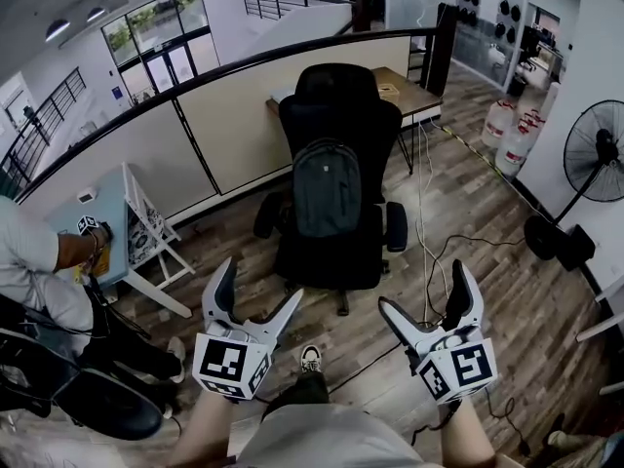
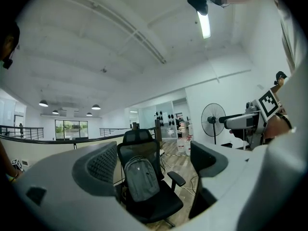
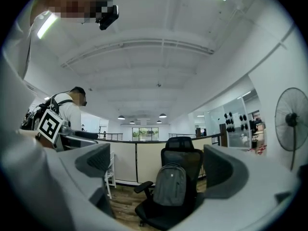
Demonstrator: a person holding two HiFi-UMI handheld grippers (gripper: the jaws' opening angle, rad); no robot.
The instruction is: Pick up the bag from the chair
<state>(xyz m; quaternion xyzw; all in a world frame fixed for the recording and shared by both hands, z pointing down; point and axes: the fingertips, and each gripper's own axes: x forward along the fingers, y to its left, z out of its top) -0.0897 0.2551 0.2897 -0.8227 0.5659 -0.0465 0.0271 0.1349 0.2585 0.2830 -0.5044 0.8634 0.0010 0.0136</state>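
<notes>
A grey backpack [image 1: 327, 187] stands upright on the seat of a black office chair [image 1: 336, 115], leaning against its backrest. The backpack [image 2: 140, 178] also shows between the jaws in the left gripper view, and the backpack [image 3: 170, 184] shows in the right gripper view. My left gripper [image 1: 258, 297] is open, held well in front of the chair at its lower left. My right gripper [image 1: 425, 304] is open too, at the chair's lower right. Nothing is between either pair of jaws.
A wooden desk [image 1: 409, 94] stands behind the chair along a beige partition [image 1: 234, 125]. Cables [image 1: 426, 261] trail over the wood floor right of the chair. A standing fan [image 1: 593, 169] is at the right. A seated person [image 1: 39, 261] and a white table [image 1: 117, 232] are at the left.
</notes>
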